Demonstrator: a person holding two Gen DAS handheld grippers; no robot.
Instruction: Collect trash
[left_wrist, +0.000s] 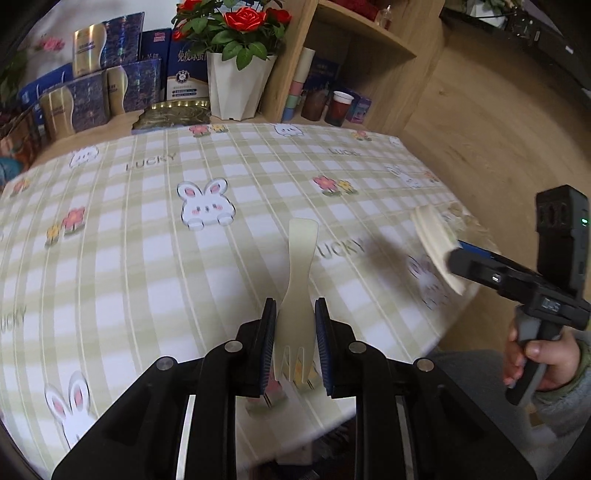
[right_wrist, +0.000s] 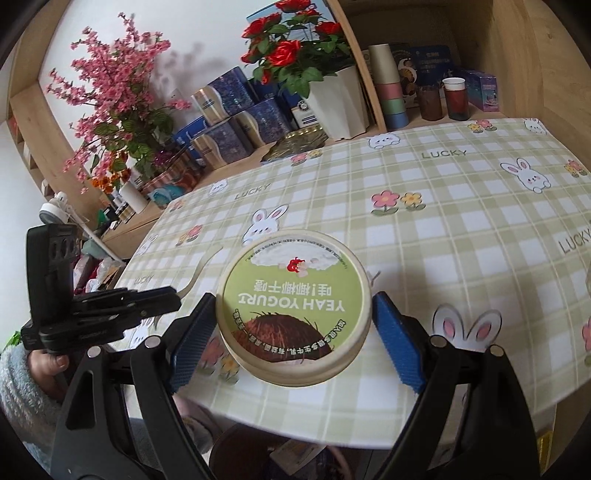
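Cream-coloured plastic, a disposable fork (left_wrist: 295, 295), sat clamped between the fingers (left_wrist: 269, 343) of the left gripper (left_wrist: 295, 345), raised above a table (left_wrist: 147, 229) spread with a green checked rabbit-print cloth. The fork's long axis ran straight out along the gripper's own line, tines back toward the camera and handle pointing away over the cloth.

The right gripper (right_wrist: 295, 339), held by the person's right hand (left_wrist: 535, 360), carried a round yogurt tub (right_wrist: 295, 306) between widely spread blue fingers (right_wrist: 399, 347). Its lid was on, facing the camera with the print upside down; what remained inside could not be seen. The pads appeared to bear on the tub's sides, though the contact points were hidden behind its rim. In the left wrist view the tub (left_wrist: 437, 247) was blurred, above the table's near right edge.

Both pieces of trash were thus already off the table, side by side at its near edge, with the left hand (right_wrist: 48, 363) just beside the tub. Below that edge, in the right wrist view, a dark round opening showed directly under the tub, possibly a bin (right_wrist: 280, 454); its contents were too dim to make out. If so, the tub looked the nearer of the two for dropping.
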